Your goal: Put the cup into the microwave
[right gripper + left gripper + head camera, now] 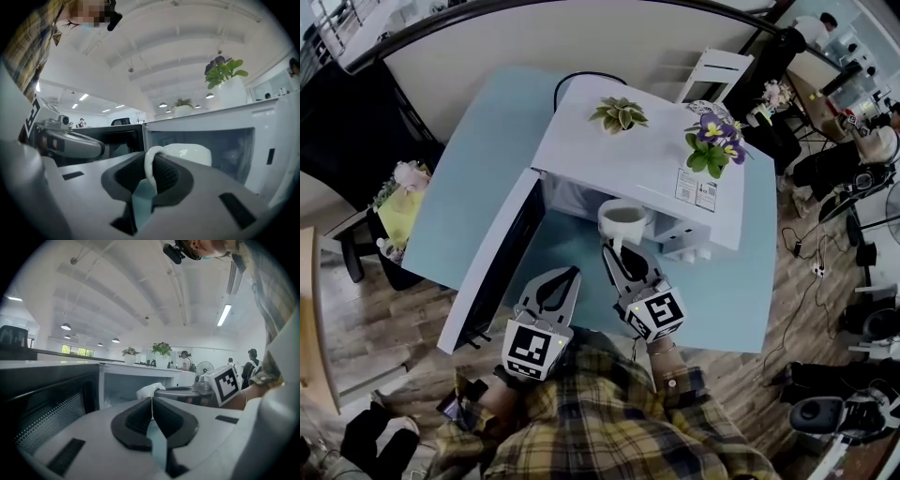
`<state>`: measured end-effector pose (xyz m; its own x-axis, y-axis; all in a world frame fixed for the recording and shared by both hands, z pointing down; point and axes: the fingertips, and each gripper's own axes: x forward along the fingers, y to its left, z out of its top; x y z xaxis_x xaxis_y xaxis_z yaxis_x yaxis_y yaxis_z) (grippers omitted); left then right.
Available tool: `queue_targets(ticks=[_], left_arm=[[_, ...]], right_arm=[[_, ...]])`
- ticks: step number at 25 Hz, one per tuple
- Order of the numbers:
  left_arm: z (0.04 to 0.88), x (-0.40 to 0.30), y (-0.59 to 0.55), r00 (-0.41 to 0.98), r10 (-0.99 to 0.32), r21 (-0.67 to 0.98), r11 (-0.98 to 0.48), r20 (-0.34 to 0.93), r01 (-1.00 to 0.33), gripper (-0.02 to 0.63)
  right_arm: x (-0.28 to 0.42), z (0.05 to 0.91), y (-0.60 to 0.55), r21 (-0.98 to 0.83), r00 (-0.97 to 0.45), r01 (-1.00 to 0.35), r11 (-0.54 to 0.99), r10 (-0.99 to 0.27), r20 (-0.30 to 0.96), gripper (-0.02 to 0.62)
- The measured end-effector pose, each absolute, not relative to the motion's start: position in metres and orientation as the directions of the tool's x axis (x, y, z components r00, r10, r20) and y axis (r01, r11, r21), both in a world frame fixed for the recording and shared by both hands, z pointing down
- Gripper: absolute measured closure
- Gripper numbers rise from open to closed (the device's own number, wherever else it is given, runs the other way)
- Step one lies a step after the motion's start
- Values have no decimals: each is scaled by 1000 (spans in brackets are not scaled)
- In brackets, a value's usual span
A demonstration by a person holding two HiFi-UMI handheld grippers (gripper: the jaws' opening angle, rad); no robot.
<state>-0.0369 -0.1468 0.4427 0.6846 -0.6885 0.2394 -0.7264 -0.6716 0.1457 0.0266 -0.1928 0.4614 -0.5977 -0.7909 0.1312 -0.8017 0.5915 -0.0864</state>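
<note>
A white cup (pixel 624 221) hangs in front of the open cavity of the white microwave (pixel 623 150). My right gripper (pixel 614 249) is shut on its handle. In the right gripper view the handle (pixel 149 171) is pinched between the dark pads, and the cup body (pixel 187 153) sits just ahead, level with the cavity (pixel 220 143). My left gripper (pixel 573 274) is shut with nothing in it, below and to the left of the cup and near the open door (pixel 492 267). In the left gripper view its jaws (pixel 151 401) meet, and the cup (pixel 149 390) shows beyond them.
The microwave stands on a light blue table (pixel 459 202), with its door swung out to the left. A small succulent (pixel 619 113) and a purple-flowered plant (pixel 717 141) stand on its top. A white chair (pixel 712 70) is behind the table and a person's plaid sleeve (pixel 675 412) is at the front.
</note>
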Motion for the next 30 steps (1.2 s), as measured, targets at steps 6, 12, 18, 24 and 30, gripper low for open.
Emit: queue_targets(ticks=[6,12,18,24,30], left_arm=[[447,-28,-142,702,-666,150,-689,254,-709,607],[450,-31,-140,694,-668,147,-684,267,-715,607],[453,-39,-140,686,-670,140,-679,284,-721,607],[455,-38,-142,687,-668,146,-678,287,-720,607],[456,-33,-142,700,-653,154,-690,287,-707,607]], right_arm=[[28,478,-216,-93,-571,-821,563,-810,134,541],[21,487,-236,-60,-574,-818,572,-809,128,541],[12,492,-247,-36,-576,-817,576,-810,112,541],[18,495,-254,-32,-551,-834,551,-829,97,541],[29,501,-252,-26,-513,-858,513,-854,85,540]])
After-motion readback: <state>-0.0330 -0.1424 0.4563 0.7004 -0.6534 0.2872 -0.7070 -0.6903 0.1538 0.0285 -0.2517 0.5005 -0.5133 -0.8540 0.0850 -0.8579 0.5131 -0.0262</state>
